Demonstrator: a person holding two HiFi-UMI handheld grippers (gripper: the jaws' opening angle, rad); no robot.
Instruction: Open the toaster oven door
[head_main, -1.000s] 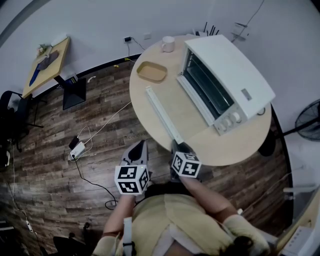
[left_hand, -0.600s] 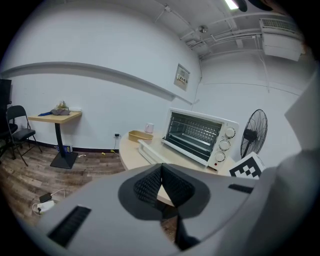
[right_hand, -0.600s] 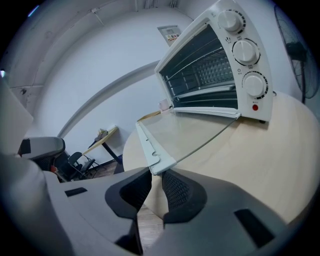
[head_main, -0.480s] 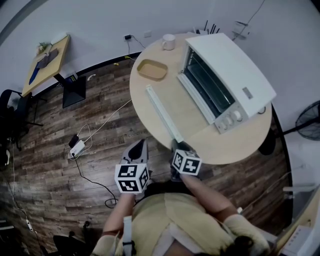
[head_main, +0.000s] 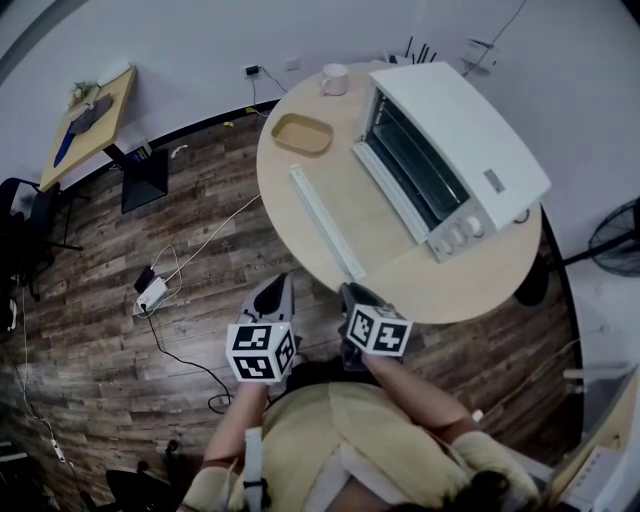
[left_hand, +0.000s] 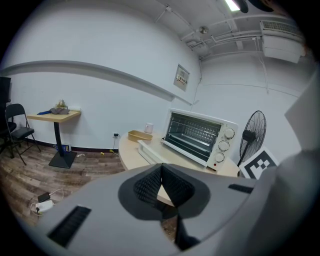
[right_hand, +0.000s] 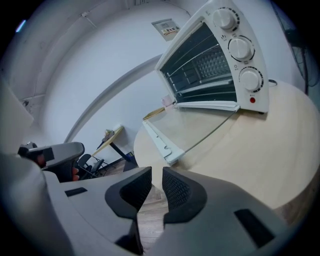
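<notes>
Here, in the head view, the white toaster oven (head_main: 470, 140) sits at the far side of the round table (head_main: 480, 285). Its glass door (head_main: 352, 195) is already swung down flat, with the white handle bar (head_main: 325, 222) nearest the person. The left gripper (head_main: 274, 290) and right gripper (head_main: 354, 295) hover by the table's near edge. In the left gripper view, the jaws meet at their tips, empty. In the right gripper view, a narrow gap parts the jaws, with nothing between them. The door looks stiff, hinged and breakable; the smooth handle bar is likely the safest hold.
</notes>
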